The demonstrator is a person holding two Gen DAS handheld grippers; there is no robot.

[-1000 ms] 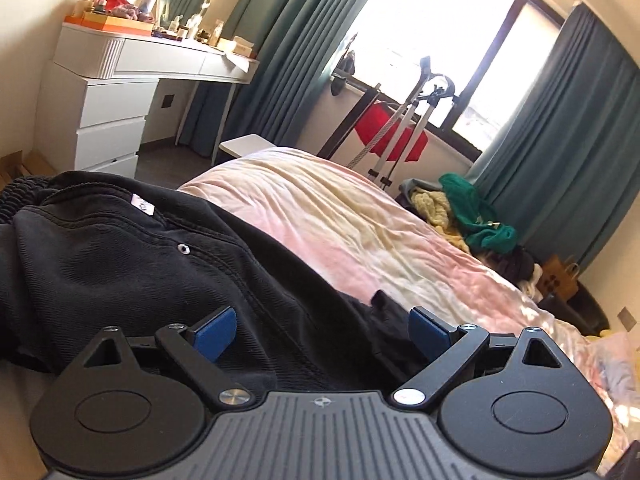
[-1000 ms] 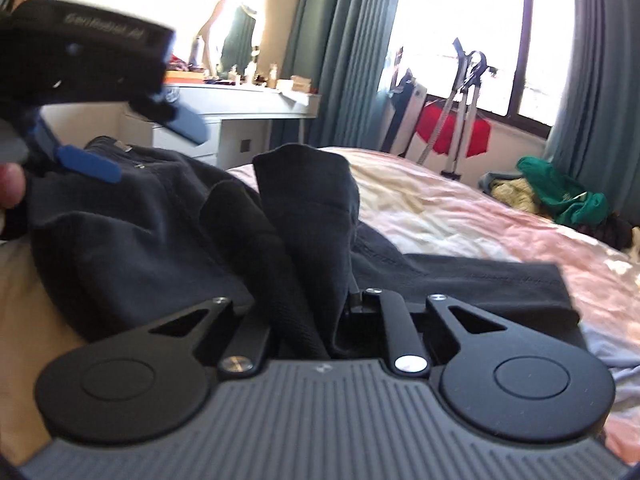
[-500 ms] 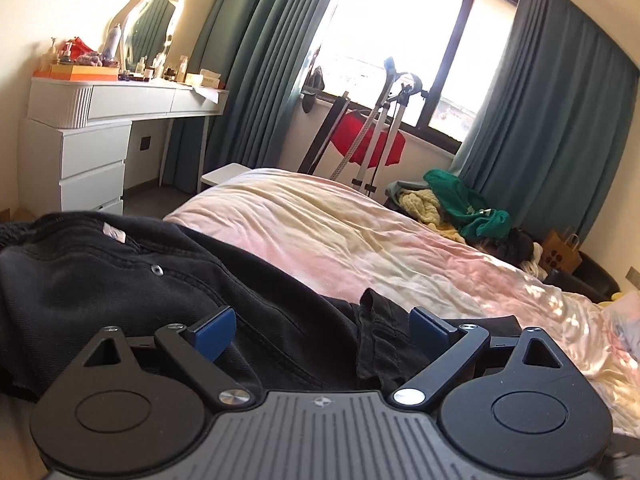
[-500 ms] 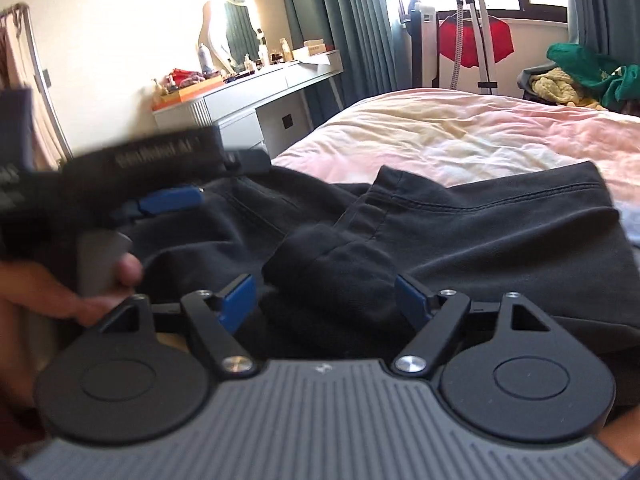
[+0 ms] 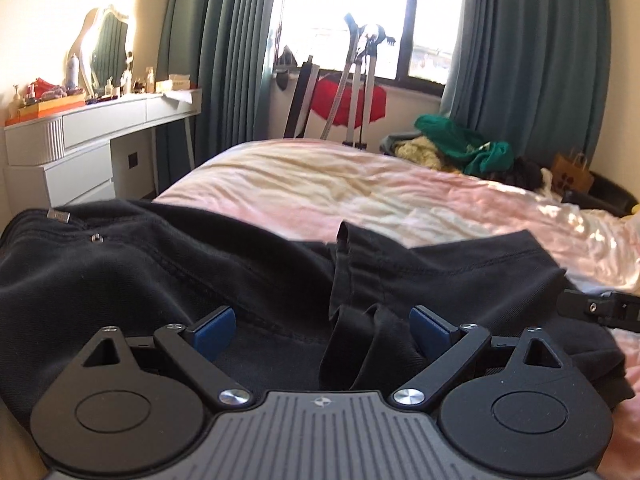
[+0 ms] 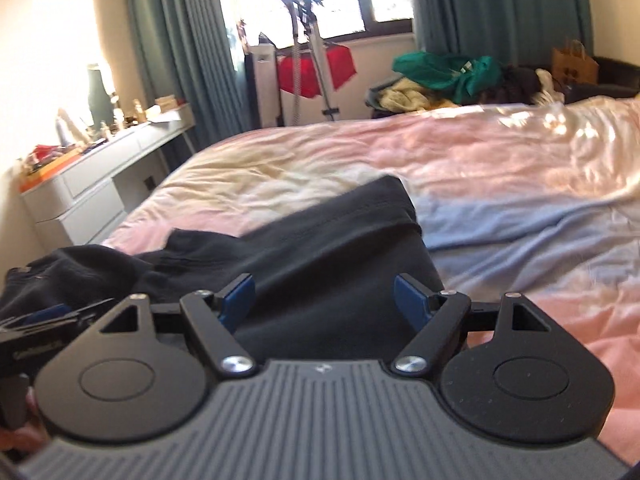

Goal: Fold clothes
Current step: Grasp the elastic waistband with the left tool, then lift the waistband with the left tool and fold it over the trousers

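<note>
black trousers on bed, both grippers released

the black trousers (image 5: 248,280) lie crumpled on the pink duvet (image 6: 460,152), near its front edge. left gripper (image 5: 322,330): jaws apart, blue pads (image 5: 212,326) clear of the cloth, a raised fold between them. right gripper (image 6: 326,300): jaws apart above a flat trouser leg (image 6: 340,240), nothing clamped.

Black trousers (image 5: 168,280) crumpled on pink bedspread, one leg (image 6: 340,240) stretched flat across it
</note>
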